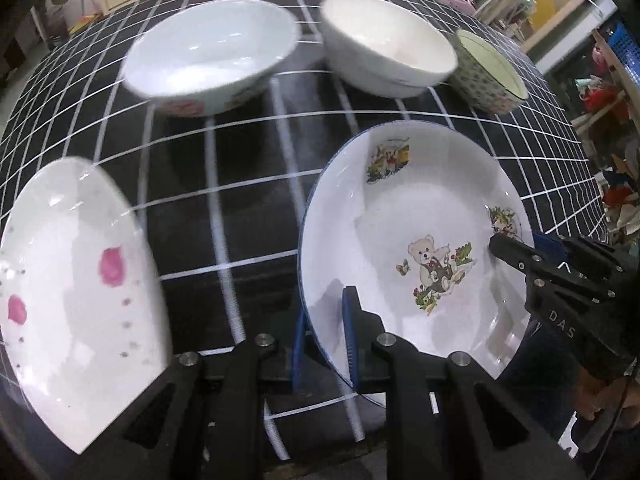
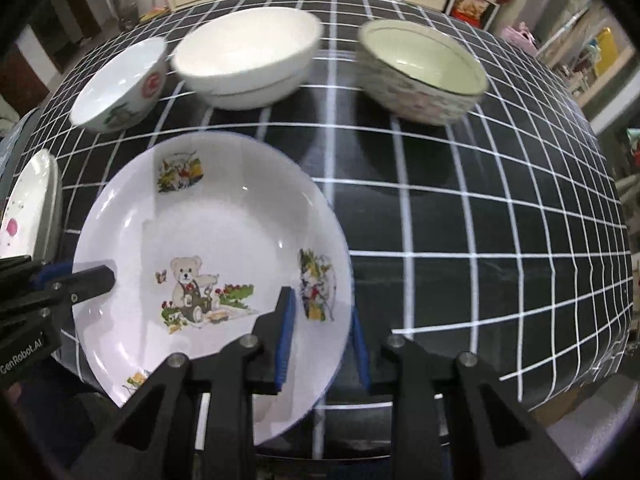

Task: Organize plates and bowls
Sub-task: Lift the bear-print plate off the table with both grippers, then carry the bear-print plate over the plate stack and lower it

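**Both tools clamp the bear plate**

Left tool [image 1: 326, 344] pinches the bear plate's [image 1: 420, 216] near rim; right tool [image 2: 322, 344] straddles its opposite rim, fingers closed on it. Beyond on the checked surface [image 2: 480, 220]: three bowls, pink-flowered plate [image 1: 68, 288] leftward.

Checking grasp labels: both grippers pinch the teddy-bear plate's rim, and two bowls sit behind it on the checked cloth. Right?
Not quite: three bowls stand behind it, not two. The right wrist view shows a red-marked bowl, a plain white bowl and a floral bowl. The rest holds: left gripper and right gripper both straddle the teddy-bear plate rim.
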Tool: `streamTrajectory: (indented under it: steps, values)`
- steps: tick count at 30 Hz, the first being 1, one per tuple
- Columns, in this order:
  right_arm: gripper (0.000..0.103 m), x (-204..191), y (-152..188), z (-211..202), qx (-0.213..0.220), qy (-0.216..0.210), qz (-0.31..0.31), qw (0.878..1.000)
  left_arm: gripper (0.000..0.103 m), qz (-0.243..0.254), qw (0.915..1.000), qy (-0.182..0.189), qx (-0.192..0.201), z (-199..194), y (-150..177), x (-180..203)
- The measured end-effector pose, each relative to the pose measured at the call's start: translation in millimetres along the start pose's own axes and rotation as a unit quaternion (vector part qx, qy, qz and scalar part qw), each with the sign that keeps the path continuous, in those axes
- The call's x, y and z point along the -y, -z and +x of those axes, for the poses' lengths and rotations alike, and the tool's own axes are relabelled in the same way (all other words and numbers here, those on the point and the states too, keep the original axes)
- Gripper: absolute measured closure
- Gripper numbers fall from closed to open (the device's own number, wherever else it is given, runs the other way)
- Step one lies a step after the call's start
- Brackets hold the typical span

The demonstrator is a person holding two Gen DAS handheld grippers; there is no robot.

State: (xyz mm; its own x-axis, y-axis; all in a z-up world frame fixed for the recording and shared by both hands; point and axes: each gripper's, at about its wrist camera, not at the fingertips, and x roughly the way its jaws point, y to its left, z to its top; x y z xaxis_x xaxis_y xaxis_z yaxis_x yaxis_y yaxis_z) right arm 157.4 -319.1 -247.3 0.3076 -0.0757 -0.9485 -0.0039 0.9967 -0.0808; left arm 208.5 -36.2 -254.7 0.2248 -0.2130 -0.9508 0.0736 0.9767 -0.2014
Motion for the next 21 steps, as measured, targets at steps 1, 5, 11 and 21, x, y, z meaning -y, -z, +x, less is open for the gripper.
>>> streamTrajectory:
  steps: [1, 5, 11, 21]
  values:
    - [0.072, -6.6, -1.2, 1.1, 0.001, 0.0, -0.005, 1.0, 0.087, -0.003, 1.0, 0.0, 0.001, -1.3, 1.7, -4.2]
    - [0.072, -26.7, -6.3, 7.3, 0.004, -0.005, -0.008, 1.0, 0.087, -0.005, 0.9999, -0.012, 0.005, -3.4, 5.7, -12.6]
    - [0.072, -40.1, -15.1, 18.3, 0.003, -0.006, 0.012, 1.0, 0.088, -0.014, 0.9999, -0.006, 0.008, -2.9, 5.3, -19.8]
    - [0.074, -39.5, -0.5, 6.4, -0.001, -0.022, 0.032, 0.999, 0.088, -0.012, 0.9998, -0.003, 0.013, -12.5, 3.1, -23.1]
